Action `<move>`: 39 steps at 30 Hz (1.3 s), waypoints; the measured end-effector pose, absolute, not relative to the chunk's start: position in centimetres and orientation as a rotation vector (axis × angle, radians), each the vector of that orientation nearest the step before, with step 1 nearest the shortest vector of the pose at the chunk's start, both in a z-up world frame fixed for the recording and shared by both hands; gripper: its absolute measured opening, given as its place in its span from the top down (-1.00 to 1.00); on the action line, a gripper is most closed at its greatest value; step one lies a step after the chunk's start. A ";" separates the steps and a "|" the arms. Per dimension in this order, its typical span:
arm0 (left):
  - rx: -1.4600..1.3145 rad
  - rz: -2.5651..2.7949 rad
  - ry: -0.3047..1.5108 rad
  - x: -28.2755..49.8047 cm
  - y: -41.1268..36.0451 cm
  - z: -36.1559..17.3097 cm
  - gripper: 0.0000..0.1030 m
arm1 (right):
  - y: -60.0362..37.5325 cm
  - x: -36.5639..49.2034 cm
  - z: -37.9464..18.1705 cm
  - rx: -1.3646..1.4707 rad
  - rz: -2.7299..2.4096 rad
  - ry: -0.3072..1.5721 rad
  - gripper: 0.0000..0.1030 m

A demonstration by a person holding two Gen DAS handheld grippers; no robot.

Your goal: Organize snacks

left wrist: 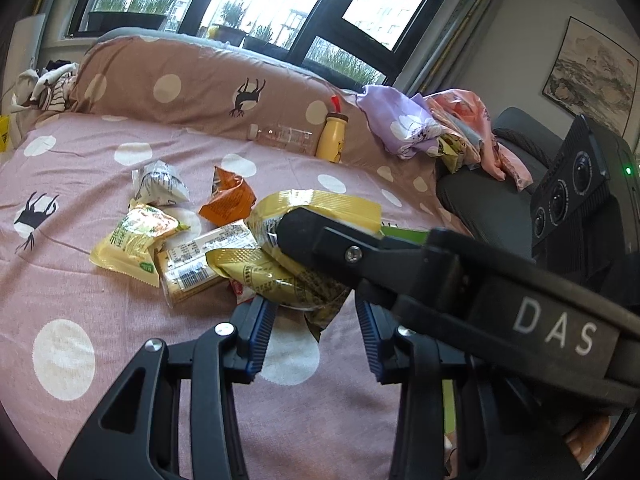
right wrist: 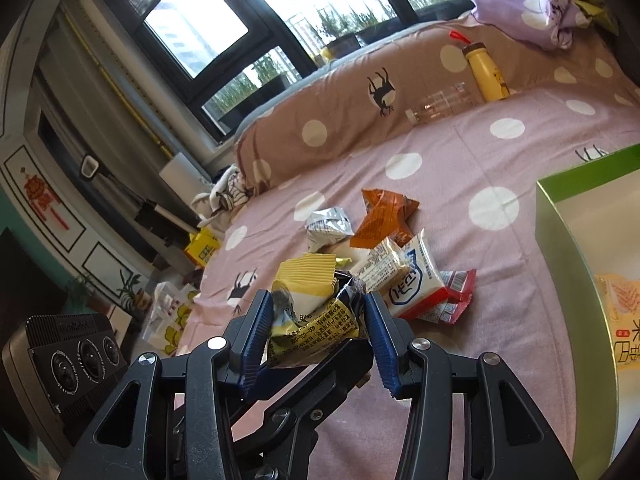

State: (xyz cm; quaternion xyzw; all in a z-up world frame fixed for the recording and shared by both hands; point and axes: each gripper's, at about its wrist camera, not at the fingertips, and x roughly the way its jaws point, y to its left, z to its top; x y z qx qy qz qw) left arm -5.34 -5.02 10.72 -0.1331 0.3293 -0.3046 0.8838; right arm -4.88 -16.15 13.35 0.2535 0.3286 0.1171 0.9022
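A crumpled yellow snack packet [left wrist: 280, 276] [right wrist: 312, 312] hangs above the pink dotted bedsheet [left wrist: 80, 300], and both grippers are shut on it. My left gripper [left wrist: 314, 320] pinches its lower part between blue pads. My right gripper [right wrist: 316, 328] clamps it from the sides; in the left wrist view its black finger [left wrist: 304, 236] comes in from the right across the packet. More snacks lie behind: a yellow-green packet [left wrist: 132, 244], a silver packet [left wrist: 160, 188] [right wrist: 328, 226], an orange packet [left wrist: 228, 200] [right wrist: 384, 220], a clear-wrapped biscuit pack [left wrist: 200, 260] [right wrist: 384, 268] and a white-and-red packet [right wrist: 420, 284].
A green-rimmed open box [right wrist: 580, 200] sits on the bed at the right. A yellow bottle [left wrist: 332, 136] [right wrist: 486, 72] and a clear bottle [left wrist: 284, 136] lean on the brown bolster [left wrist: 180, 80]. A pile of clothes [left wrist: 400, 120] lies at the far right.
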 end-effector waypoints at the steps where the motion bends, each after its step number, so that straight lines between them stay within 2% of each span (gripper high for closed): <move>1: -0.275 -0.637 0.679 -5.5 -5.1 10.9 0.26 | -16.2 -5.0 13.5 0.523 0.241 0.674 0.03; 17: -0.245 -0.680 0.619 -6.4 -6.7 12.7 0.27 | -17.6 -6.9 15.1 0.530 0.211 0.599 0.03; 39: -0.179 -0.743 0.625 -6.1 -10.8 13.7 0.27 | -21.7 -8.3 15.9 0.597 0.144 0.561 0.03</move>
